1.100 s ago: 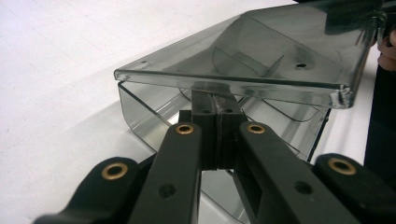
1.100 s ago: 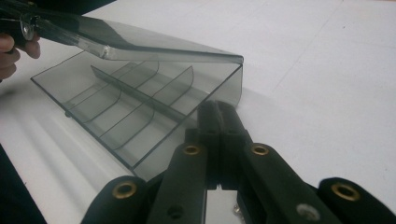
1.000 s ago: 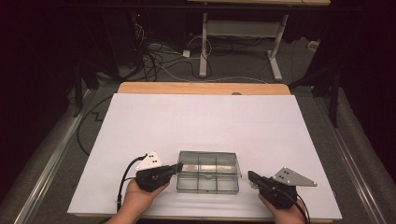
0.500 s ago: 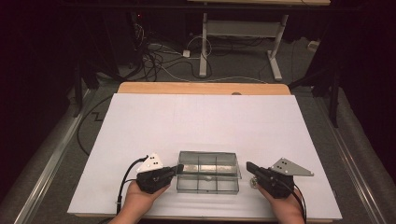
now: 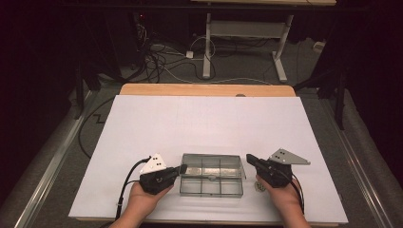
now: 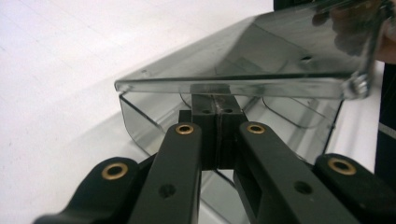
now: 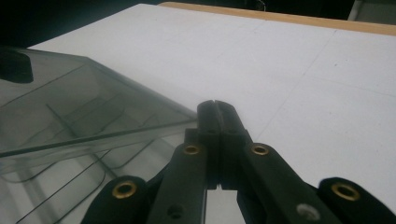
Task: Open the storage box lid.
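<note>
A clear plastic compartment box (image 5: 211,176) lies near the front of the white table (image 5: 204,118). In the left gripper view its lid (image 6: 243,60) stands tilted up above the divided tray. My left gripper (image 5: 182,168) is shut, and its tips (image 6: 216,109) sit under the lid's raised edge at the box's left side. My right gripper (image 5: 248,158) is also shut with nothing between its jaws. Its tips (image 7: 216,109) are close to the lid's right corner (image 7: 93,102); whether they touch it I cannot tell.
A wooden strip (image 5: 206,90) runs along the table's far edge. Beyond it, cables (image 5: 161,61) lie on the floor by a desk frame (image 5: 242,33). A small pale round thing (image 5: 260,186) lies on the table by the right hand.
My right gripper has moved away from the front edge and in toward the box's right corner. The left gripper and the box have stayed put.
</note>
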A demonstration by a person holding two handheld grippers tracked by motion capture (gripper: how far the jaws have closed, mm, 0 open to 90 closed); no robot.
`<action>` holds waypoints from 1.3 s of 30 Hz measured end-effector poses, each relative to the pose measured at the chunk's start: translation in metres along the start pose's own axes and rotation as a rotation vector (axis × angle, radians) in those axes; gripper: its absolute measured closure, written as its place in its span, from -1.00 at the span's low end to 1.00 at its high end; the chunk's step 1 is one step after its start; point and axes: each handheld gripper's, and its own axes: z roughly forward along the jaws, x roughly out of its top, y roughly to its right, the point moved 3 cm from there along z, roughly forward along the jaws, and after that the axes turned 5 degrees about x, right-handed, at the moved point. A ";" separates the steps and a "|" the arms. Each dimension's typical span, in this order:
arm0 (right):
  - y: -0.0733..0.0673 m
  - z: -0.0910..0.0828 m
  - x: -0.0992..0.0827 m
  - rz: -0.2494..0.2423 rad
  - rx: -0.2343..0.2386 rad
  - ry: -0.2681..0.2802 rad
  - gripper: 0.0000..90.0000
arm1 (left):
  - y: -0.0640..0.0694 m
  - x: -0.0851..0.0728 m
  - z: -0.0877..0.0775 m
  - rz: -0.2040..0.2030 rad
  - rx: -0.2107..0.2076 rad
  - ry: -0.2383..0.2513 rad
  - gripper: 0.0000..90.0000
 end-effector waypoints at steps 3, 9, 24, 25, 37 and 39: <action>0.004 0.006 0.004 0.000 0.000 -0.004 1.00 | -0.001 0.005 0.004 0.007 0.005 0.005 0.94; 0.007 0.017 0.014 -0.002 0.000 -0.006 1.00 | -0.004 0.012 0.009 0.021 0.003 0.021 0.94; 0.007 0.028 0.029 0.009 -0.010 0.017 1.00 | -0.015 0.022 0.015 -0.005 0.011 0.040 0.94; 0.007 0.029 0.029 0.006 -0.009 0.018 1.00 | -0.016 0.022 0.015 -0.007 0.012 0.041 0.94; 0.004 0.031 0.035 -0.003 0.002 0.039 1.00 | -0.021 0.023 0.019 -0.018 0.016 0.042 0.94; 0.005 0.031 0.036 0.001 0.006 0.046 1.00 | -0.022 0.024 0.020 -0.018 0.018 0.042 0.94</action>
